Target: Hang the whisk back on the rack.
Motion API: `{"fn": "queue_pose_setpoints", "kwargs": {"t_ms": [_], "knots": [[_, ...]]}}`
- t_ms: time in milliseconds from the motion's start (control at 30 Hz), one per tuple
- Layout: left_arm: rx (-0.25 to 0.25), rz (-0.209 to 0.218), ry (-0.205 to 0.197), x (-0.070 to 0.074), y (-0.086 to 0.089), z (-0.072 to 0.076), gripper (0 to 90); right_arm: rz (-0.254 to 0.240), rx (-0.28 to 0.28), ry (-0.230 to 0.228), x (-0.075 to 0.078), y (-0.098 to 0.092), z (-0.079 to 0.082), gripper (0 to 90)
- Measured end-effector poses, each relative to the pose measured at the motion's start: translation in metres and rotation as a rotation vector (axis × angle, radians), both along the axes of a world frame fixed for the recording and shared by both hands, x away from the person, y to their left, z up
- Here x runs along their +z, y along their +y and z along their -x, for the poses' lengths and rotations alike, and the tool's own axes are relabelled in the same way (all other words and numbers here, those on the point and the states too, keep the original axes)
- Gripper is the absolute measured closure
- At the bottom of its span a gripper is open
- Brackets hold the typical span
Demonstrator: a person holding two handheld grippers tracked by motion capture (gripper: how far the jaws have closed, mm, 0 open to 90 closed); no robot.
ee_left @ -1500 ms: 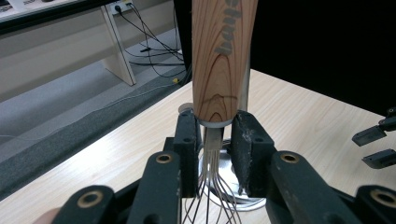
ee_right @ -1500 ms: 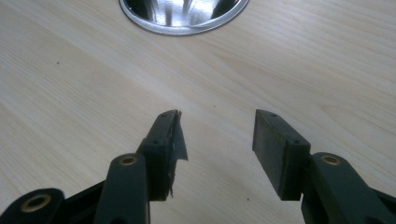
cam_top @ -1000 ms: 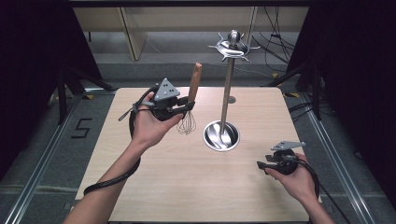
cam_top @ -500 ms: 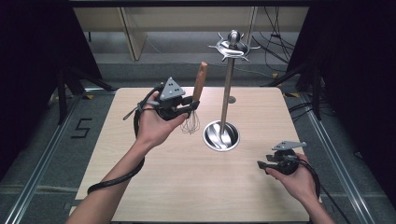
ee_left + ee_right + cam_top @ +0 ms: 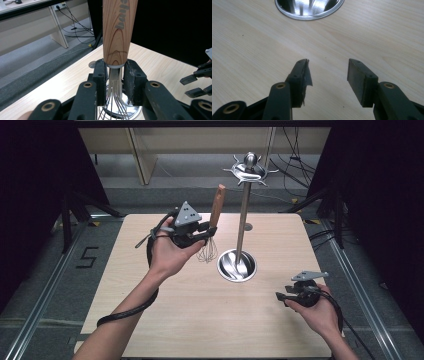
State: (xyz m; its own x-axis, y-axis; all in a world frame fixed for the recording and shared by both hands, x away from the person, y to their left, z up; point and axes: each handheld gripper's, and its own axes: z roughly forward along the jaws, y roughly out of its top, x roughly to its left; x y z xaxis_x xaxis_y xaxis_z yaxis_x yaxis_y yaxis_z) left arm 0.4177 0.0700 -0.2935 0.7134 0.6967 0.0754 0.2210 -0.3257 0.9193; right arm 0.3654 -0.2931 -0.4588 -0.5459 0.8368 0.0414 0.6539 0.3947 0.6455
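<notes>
- My left gripper (image 5: pixel 204 233) is raised above the far left part of the table, clenched on a whisk (image 5: pixel 212 226); in the left gripper view the two black pads (image 5: pixel 100 75) press on the metal neck just below the wooden handle (image 5: pixel 119 30), which stands upright and runs out of the top of that view.
- My right gripper (image 5: pixel 283 296) rests low near the table's right front corner, its jaws apart with nothing between them; the right gripper view shows bare wood in the gap, and one pad (image 5: pixel 305 75) has a torn, peeling edge.
- The light wooden table (image 5: pixel 165 320) carries the scene, with dark curtains closing in on both sides.
- A tall steel utensil stand (image 5: pixel 242 222) rises just right of the whisk, its round dished base (image 5: pixel 226 268) on the table and its hooked crown (image 5: pixel 249 169) above handle height.
- The whisk's wire loops (image 5: pixel 208 251) hang over the table just left of that base; in the left gripper view my own jaws cut them off low down.
- The printing on the handle is cropped and I cannot read it.
</notes>
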Motion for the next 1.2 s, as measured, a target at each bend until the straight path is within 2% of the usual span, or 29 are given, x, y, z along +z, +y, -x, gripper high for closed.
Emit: {"fn": "queue_pose_setpoints", "kwargs": {"t_ms": [700,833,867,1100,1200], "knots": [[0.003,0.019,-0.009,0.004,-0.01,0.003,71.9,-0.001,-0.005,-0.002,0.0,0.0,0.001,51.6],[0.007,0.02,-0.012,0.006,-0.012,0.004,71.9,-0.009,-0.018,0.013,0.001,0.002,0.001,51.6],[0.01,0.02,-0.01,0.006,-0.013,0.004,71.9,0.002,-0.005,-0.002,0.0,0.0,0.001,51.6],[0.011,0.023,-0.009,0.008,-0.018,0.006,71.9,0.001,-0.002,-0.004,0.001,0.0,0.001,51.7],[0.015,0.025,-0.007,0.009,-0.02,0.006,71.9,-0.005,-0.015,0.011,0.002,0.002,0.002,51.7]]}}
